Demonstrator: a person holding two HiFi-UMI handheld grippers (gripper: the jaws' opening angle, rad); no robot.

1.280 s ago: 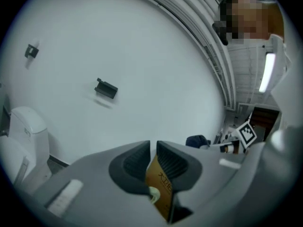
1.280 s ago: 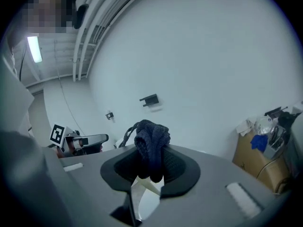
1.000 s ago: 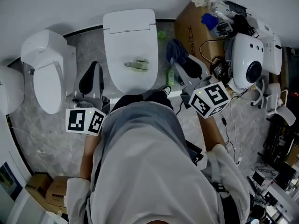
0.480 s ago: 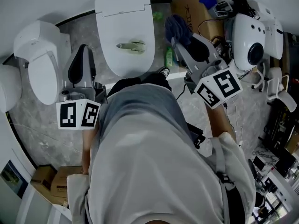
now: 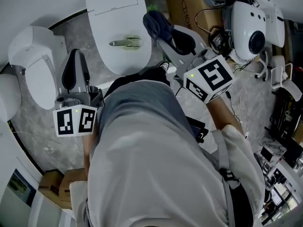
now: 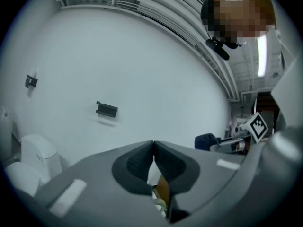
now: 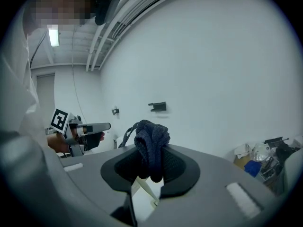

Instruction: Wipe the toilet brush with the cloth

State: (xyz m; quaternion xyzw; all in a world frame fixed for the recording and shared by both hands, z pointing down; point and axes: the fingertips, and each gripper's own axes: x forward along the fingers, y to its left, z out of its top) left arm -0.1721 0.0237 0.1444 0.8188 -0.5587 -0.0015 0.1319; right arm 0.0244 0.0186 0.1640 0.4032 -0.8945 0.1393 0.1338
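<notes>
**Desk:** Where's the cloth on your feed?

**Me:** In my right gripper (image 7: 151, 151). Its own view shows both pads clenched on the dark blue cloth (image 7: 150, 135), which bunches up above the jaws, with a loop hanging off to the left. In the head view the bundle sits just off the right edge of the toilet lid (image 5: 127, 63).

**Desk:** And the other one?

**Me:** My left gripper (image 6: 154, 146) is clamped shut with nothing in it. The two dark pads meet at their tips, and I see only the white wall (image 6: 142, 70) above them, with a small dark bracket (image 6: 106, 109) fixed to it. In the head view this gripper is left of the lid, over the floor between that toilet and a second toilet (image 5: 35, 65).

**Desk:** The brush?

**Me:** The toilet brush (image 5: 125, 42) is pale green and lies crosswise, flat on the closed white lid. Neither gripper touches it. From above it sits between the two of them, nearer the cloth side.

**Desk:** Anything else around?

**Me:** There's a cardboard box (image 5: 176, 1) on the floor beyond the right gripper, and a rounded white device (image 5: 253, 32) beside it among loose cables. Each gripper view shows the other gripper across from it. I can also make out the right one's marker cube (image 5: 208, 79) close to my chest in the head view.
</notes>
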